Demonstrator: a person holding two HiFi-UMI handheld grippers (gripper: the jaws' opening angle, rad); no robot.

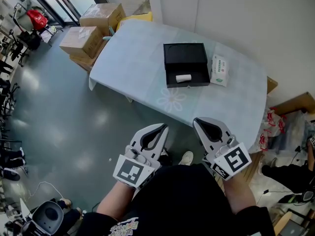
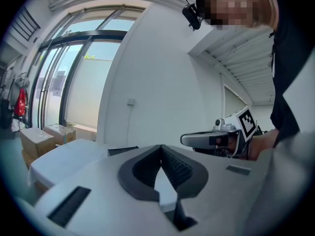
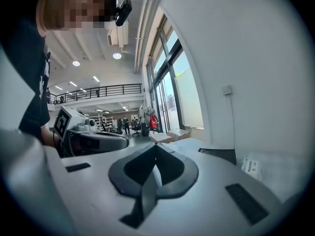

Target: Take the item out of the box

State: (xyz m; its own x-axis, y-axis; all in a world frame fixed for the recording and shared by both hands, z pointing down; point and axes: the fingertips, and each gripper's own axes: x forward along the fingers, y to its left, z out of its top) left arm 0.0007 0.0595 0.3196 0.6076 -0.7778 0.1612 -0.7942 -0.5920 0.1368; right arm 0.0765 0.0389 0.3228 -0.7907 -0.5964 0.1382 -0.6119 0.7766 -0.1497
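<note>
Box (image 1: 185, 58) sits open on the bench (image 1: 133, 73), holding one small white roll (image 1: 183, 78); left hand-held gripper (image 1: 158, 130) and right hand-held gripper (image 1: 201, 123) are both pressed together, empty.

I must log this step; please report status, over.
Left gripper and right gripper: jaws shut, empty, short of table. White roll lies in open black box. Wipes pack beside box, not blocking.

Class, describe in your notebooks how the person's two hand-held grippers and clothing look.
Both the left gripper and right gripper have pale grey, tapering two-jaw bodies lined with black ribbed pads. Each carries a white cube printed with black square markers. The person wears a black top.
</note>
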